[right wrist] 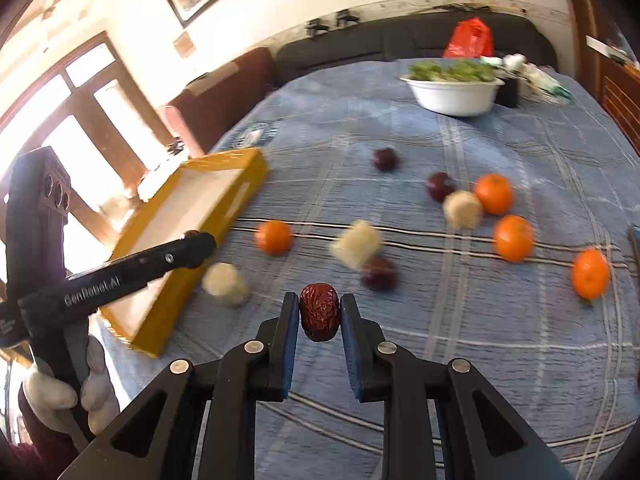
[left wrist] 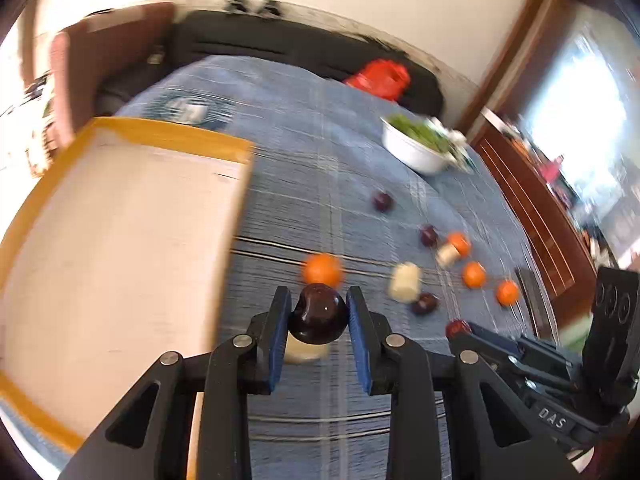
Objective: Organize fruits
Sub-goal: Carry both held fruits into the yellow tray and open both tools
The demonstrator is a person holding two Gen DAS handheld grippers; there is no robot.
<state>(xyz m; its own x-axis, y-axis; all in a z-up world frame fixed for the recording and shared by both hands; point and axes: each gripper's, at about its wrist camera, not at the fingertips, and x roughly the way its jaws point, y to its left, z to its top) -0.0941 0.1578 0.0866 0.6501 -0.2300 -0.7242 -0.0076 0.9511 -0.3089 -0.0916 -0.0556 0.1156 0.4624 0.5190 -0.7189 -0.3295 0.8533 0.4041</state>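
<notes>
The left gripper (left wrist: 319,312) is holding a dark plum (left wrist: 319,313) between its jaws, just beside the yellow tray (left wrist: 120,240); the right gripper (right wrist: 319,312) is pinching a wrinkled red date (right wrist: 319,312), its jaws narrow. Both are hanging above the bed (right wrist: 480,340), probably heading for the tray: best carrying each fruit level and releasing low inside the rim. Oranges (right wrist: 513,237), pale chunks (right wrist: 357,243) and more plums (right wrist: 385,159) are lying scattered on the blue checked cover, with a white bowl (right wrist: 454,96) of greens toward the far edge
</notes>
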